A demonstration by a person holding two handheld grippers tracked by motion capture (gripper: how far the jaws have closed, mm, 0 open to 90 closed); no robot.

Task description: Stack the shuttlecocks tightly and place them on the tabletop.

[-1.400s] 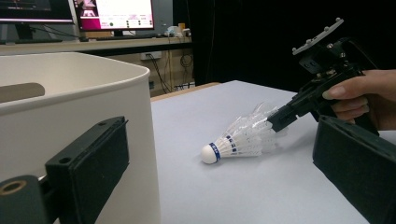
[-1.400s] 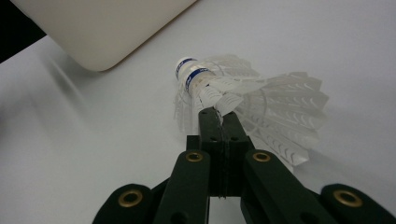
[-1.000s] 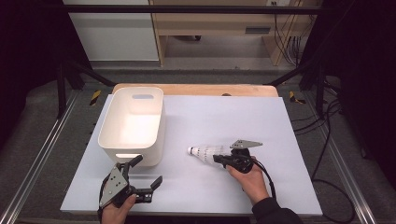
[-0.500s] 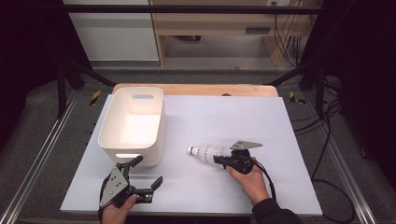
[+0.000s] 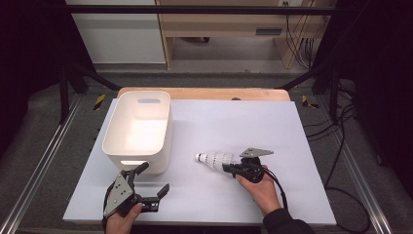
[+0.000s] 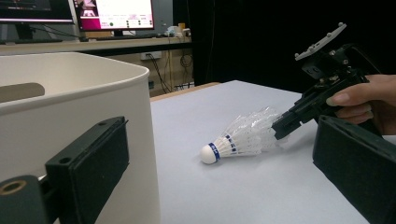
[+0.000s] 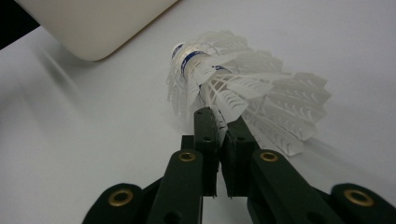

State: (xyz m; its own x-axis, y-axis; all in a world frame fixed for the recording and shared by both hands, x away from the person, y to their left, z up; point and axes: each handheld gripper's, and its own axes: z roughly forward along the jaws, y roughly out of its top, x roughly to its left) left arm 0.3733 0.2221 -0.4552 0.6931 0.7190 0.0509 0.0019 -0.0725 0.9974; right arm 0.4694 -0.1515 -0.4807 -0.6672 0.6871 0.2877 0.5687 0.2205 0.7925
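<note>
White plastic shuttlecock (image 5: 215,159) lies on the desk (image 5: 292,146) just right of the bin (image 5: 139,129) — its skirt edge pinched by the right hand-held gripper (image 5: 233,168), whose jaws have just eased slightly apart.

Bright overhead light on the table (image 5: 302,146) (dark surroundings), soft shadows, slight blur.
</note>
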